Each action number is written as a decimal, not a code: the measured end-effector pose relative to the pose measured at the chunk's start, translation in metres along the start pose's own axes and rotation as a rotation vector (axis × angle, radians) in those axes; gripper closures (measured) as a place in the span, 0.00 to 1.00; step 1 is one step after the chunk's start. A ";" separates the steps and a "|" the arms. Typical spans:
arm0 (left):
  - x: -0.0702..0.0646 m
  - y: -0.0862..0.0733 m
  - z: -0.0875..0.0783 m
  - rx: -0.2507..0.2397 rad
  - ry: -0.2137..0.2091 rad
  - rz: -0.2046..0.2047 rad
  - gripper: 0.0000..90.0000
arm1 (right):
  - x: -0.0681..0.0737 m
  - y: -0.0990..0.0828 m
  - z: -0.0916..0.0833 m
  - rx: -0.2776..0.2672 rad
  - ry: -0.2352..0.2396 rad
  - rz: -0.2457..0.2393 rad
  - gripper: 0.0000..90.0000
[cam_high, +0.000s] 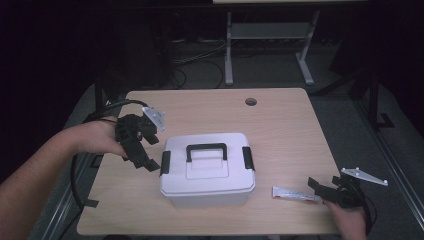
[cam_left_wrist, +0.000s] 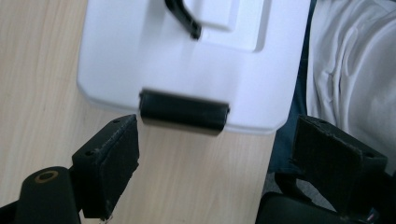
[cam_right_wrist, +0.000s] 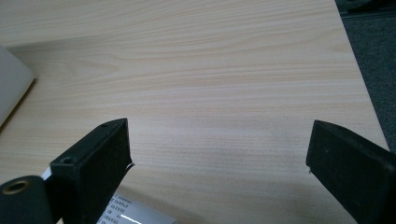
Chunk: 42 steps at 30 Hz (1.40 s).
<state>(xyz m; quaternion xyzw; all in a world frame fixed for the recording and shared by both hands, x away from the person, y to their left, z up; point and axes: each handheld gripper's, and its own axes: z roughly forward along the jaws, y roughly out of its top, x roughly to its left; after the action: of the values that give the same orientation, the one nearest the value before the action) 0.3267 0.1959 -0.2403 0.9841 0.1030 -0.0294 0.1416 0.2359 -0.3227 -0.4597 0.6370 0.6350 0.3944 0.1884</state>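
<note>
High view: white lidded box (cam_high: 207, 170) sits mid-bench (cam_high: 280, 125); left claw (cam_high: 145, 160) open beside its left latch (cam_high: 165, 162); right claw (cam_high: 316, 186) open by a tube (cam_high: 295, 194). Left gripper view: latch (cam_left_wrist: 183, 112) just ahead of the jaws, slightly off-centre; best to centre first, then hook under its edge. Right gripper view: jaws wide apart, tube (cam_right_wrist: 135, 212) beneath.

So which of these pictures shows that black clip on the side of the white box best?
The left gripper view: the left clip sits close and large, just ahead of the open left gripper, though slightly blurred. The high view shows it small on the white box. The right gripper view catches just a corner of the box.
</note>
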 end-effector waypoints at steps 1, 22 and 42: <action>0.000 0.004 0.001 0.004 -0.008 0.002 0.16 | 0.000 0.000 0.000 0.005 0.005 0.008 0.07; 0.004 0.065 0.023 0.090 0.010 0.079 0.16 | -0.002 0.001 -0.001 0.002 0.030 0.017 0.07; 0.009 0.123 0.064 0.184 0.046 0.148 0.17 | -0.003 0.002 0.000 0.005 0.047 0.016 0.07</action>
<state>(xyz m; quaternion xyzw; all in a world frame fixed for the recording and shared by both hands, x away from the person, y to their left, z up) 0.3600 0.0641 -0.2693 0.9983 0.0303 -0.0054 0.0499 0.2374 -0.3258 -0.4590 0.6329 0.6352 0.4092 0.1688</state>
